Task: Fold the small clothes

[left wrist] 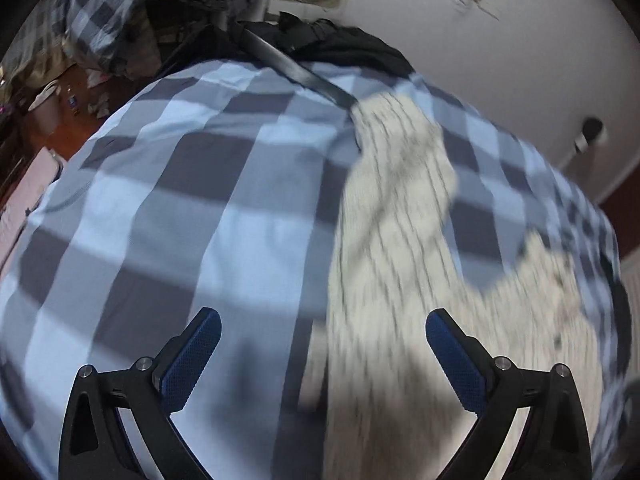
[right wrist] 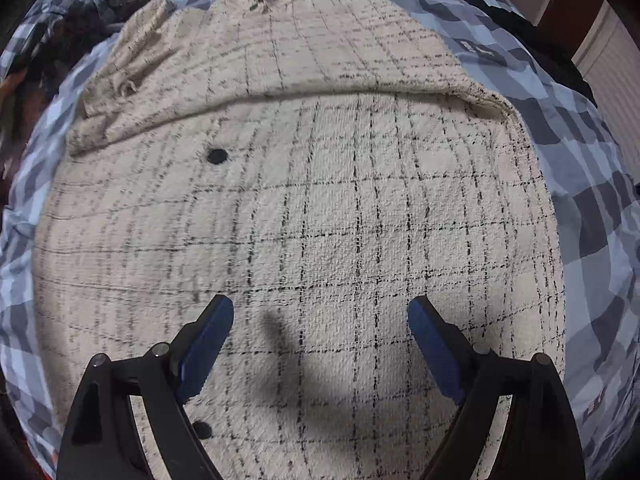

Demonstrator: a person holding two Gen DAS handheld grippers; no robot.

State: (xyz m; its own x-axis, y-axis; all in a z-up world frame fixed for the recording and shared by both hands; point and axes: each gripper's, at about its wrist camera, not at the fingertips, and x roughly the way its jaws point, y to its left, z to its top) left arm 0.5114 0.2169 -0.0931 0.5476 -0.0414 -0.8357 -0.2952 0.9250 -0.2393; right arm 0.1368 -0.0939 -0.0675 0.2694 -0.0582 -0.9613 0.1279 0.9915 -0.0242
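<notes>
Both claws wide open, empty — right gripper (right wrist: 320, 320) over cream garment (right wrist: 304, 208), left gripper (left wrist: 322, 332) lower centre. Grab folded edge (right wrist: 360, 92) evenly, w/ both, upper frame.

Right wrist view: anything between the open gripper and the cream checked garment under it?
Nothing visible. The right gripper hangs open directly over the cream checked garment, spread on the blue checked bedding. Only its shadow falls between the fingers; one folded-over part lies farther up.
</notes>
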